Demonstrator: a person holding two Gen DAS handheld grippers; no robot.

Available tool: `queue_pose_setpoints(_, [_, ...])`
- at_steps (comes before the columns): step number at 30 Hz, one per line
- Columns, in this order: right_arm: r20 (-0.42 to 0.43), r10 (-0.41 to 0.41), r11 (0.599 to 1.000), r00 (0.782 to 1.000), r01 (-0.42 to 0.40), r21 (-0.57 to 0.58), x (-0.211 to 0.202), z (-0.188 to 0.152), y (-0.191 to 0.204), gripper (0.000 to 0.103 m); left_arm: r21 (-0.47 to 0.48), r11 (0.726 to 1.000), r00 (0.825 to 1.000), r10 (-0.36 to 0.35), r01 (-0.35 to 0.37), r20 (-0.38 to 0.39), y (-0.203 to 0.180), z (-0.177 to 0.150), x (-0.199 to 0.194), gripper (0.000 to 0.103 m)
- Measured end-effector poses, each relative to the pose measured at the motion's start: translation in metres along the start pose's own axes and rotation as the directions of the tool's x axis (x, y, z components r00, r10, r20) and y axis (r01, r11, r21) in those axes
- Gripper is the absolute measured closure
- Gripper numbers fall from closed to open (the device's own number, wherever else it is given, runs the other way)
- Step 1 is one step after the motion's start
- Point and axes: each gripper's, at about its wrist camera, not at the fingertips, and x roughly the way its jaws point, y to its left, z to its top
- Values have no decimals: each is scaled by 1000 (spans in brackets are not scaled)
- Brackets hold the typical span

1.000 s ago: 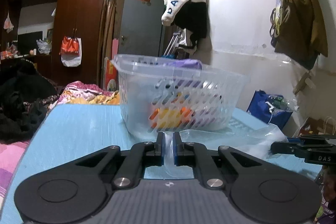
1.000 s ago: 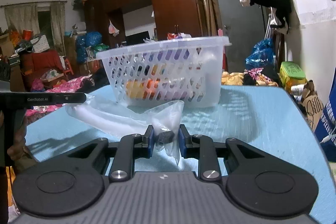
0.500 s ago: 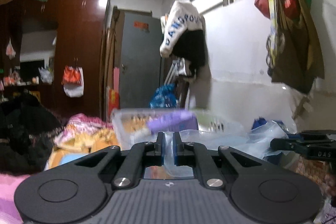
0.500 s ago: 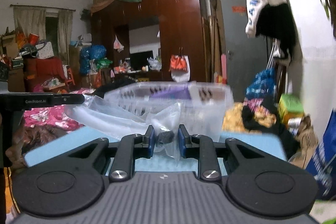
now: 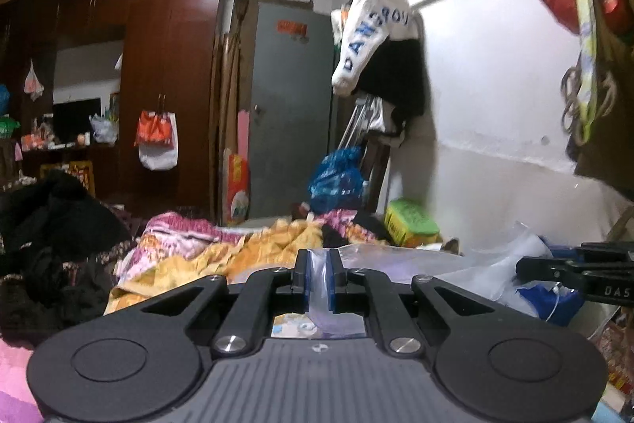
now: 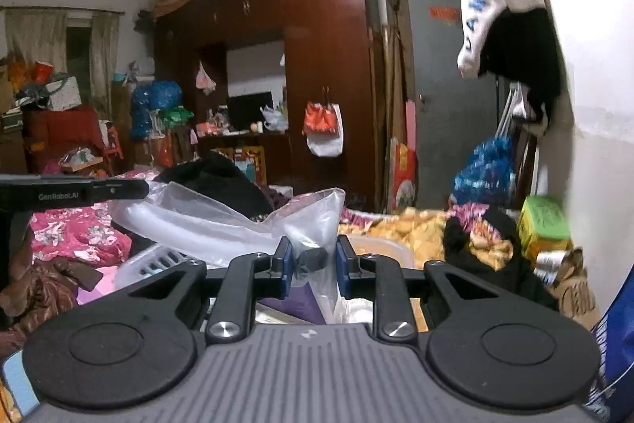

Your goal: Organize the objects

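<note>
My left gripper (image 5: 318, 278) is shut on one edge of a clear plastic bag (image 5: 428, 260). My right gripper (image 6: 313, 266) is shut on the bag's other edge (image 6: 222, 221), with a dark lump pinched between its pads. The bag hangs stretched between them, high in the air. The white slotted basket (image 6: 158, 260) lies just below, mostly hidden behind my right gripper's body; its purple contents (image 6: 293, 304) peek through. The right gripper shows at the right edge of the left wrist view (image 5: 578, 270), and the left gripper at the left edge of the right wrist view (image 6: 75, 189).
A bed with flowered blankets (image 5: 237, 248) and black clothes (image 5: 51, 244) lies ahead. A dark wardrobe (image 5: 166, 86) and a grey door (image 5: 289, 113) stand behind. A white wall (image 5: 495, 106) with hanging clothes and bags is close on the right.
Both grippers have risen with the bag held between them. The basket and blue table have dropped out of the left view and sunk low in the right view.
</note>
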Motion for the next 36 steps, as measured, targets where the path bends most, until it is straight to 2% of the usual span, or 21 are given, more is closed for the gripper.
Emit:
queue_pose_setpoints(4, [-43, -10, 1000, 999, 10, -8, 13, -13, -3, 77, 6, 1000, 999, 28, -28, -18, 2, -15, 11, 87])
queue_pose_setpoints(5, [-51, -9, 1000, 999, 9, 0, 15, -17, -5, 76, 23, 998, 999, 50, -50, -13, 1, -18, 12, 76])
queue_pose_setpoints(6, [-56, -11, 1000, 998, 12, 5, 16, -17, -7, 71, 33, 997, 998, 69, -69, -10, 1, -19, 13, 56])
queue_pose_setpoints(7, [-57, -22, 1000, 998, 22, 3, 16, -20, -8, 66, 35, 996, 996, 85, -85, -2, 1, -21, 14, 47])
queue_pose_setpoints(8, [-51, -34, 999, 998, 34, 3, 16, -17, -10, 54, 32, 995, 995, 96, -96, 9, 0, -21, 12, 34])
queue_pose_setpoints(9, [-41, -46, 999, 998, 46, 11, 15, -17, -12, 44, 29, 994, 994, 105, -105, 24, 0, -21, 10, 29])
queue_pose_setpoints(11, [-19, -48, 998, 999, 49, 41, 10, -14, -19, 37, 28, 993, 992, 116, -117, 48, 1, -21, 3, 25])
queue_pose_setpoints(14, [3, -47, 997, 999, 47, 67, 4, -12, -23, 20, 35, 993, 991, 114, -117, 68, -1, -21, -6, 24])
queue_pose_setpoints(20, [26, -59, 997, 998, 58, 42, 5, -7, -21, 4, 60, 992, 992, 103, -107, 69, -9, -24, -8, 18])
queue_pose_setpoints(26, [21, -56, 998, 998, 55, 24, 8, -8, -16, 1, 54, 993, 994, 104, -106, 39, -8, -26, -3, 17])
queue_pose_setpoints(28, [24, -55, 998, 998, 54, 23, 7, -7, -15, 0, 52, 994, 994, 97, -99, 41, -7, -26, -4, 12])
queue_pose_setpoints(30, [23, -55, 998, 998, 54, 22, 7, -7, -14, 0, 52, 993, 993, 105, -108, 47, -9, -28, -6, 2])
queue_pose_setpoints(34, [24, -68, 998, 997, 68, 6, 1, -7, -7, 0, 55, 991, 990, 122, -125, 66, -12, -29, -16, 0])
queue_pose_setpoints(36, [-10, -85, 996, 996, 85, -1, -1, -7, -1, 0, 59, 992, 992, 111, -115, 58, -15, -30, -23, 0])
